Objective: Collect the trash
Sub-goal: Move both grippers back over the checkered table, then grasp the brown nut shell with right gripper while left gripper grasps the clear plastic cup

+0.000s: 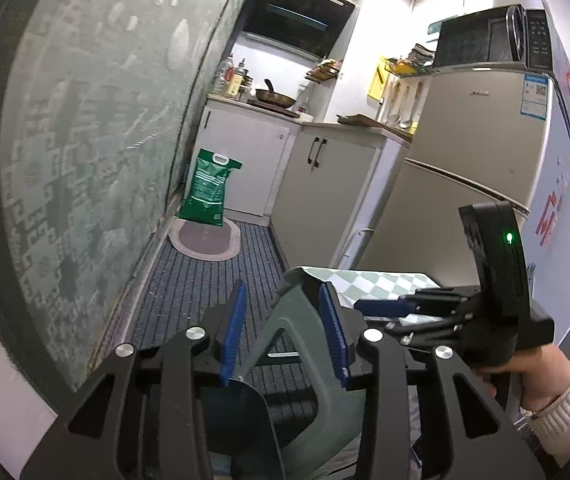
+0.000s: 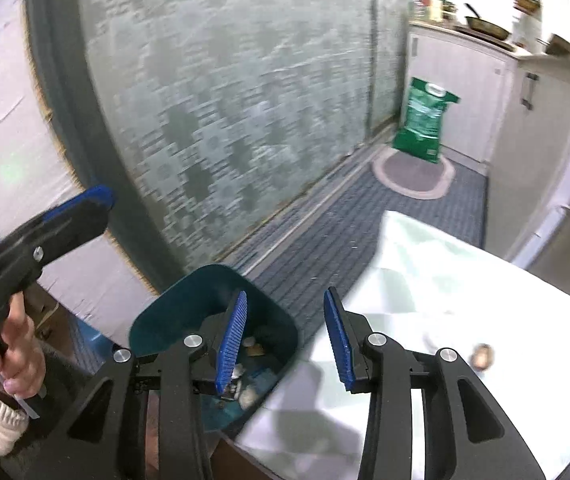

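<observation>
A dark teal plastic trash bin stands on the striped blue-grey floor mat, touching the near-left edge of the worktop covered with a pale green-and-white checked cloth. Small pale scraps of trash lie at the bottom of the bin. One brownish scrap sits on the worktop, to the right of the bin.

The right claw hangs above the bin's right rim, its blue pads wide apart and holding nothing. The left claw is also spread wide and empty, above the bin. Beyond the bin, a green bag stands on an oval mat beside white kitchen cabinets.
</observation>
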`<state>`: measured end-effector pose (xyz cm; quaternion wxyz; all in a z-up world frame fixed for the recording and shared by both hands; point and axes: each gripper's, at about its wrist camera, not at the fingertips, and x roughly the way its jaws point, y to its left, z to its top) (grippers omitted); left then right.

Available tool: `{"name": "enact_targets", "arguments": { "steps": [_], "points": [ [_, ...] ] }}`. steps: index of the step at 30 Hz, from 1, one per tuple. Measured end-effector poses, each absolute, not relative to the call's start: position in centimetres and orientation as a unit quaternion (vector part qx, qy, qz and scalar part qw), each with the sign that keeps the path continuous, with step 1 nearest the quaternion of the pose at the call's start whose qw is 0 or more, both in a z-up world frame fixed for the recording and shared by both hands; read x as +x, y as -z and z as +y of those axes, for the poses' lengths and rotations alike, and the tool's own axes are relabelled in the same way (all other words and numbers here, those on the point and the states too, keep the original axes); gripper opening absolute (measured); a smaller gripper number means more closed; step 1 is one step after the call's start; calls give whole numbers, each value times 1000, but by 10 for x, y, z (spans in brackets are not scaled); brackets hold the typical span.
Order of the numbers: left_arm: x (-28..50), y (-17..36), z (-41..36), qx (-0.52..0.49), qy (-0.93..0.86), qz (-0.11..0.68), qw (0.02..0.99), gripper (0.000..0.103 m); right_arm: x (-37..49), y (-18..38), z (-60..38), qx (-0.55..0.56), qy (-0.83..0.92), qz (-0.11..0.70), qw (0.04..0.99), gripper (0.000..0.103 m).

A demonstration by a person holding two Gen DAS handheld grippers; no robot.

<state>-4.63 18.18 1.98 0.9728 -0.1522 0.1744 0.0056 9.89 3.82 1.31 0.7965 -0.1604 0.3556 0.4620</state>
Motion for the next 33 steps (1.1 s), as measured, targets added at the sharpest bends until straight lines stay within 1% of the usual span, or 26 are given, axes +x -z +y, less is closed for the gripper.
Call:
{"name": "enact_targets", "arguments": {
  "steps": [2, 9, 18, 25, 27, 31, 33],
  "points": [
    [-41, -20, 174, -150, 0, 176, 973, 43, 108, -15, 23, -150, -450, 357, 805, 41],
    [-19, -19, 147, -139, 20, 193, 971, 46, 133, -13, -16, -136, -409, 360, 828, 41],
    [6, -9, 113, -113, 31, 221, 968, 52, 154, -1, -49, -130, -379, 375, 836, 41],
    [26, 3, 98, -101, 31, 249, 963, 53, 162, 15, -58, -144, -367, 388, 833, 41],
    [31, 5, 93, -95, 27, 256, 962, 56, 163, 18, -55, -153, -364, 386, 834, 41],
    [42, 13, 87, -85, 16, 275, 958, 56, 166, 25, -50, -170, -355, 382, 836, 40],
    [46, 15, 82, -78, 19, 276, 958, 56, 168, 27, -47, -174, -356, 376, 838, 37]
  ]
}}
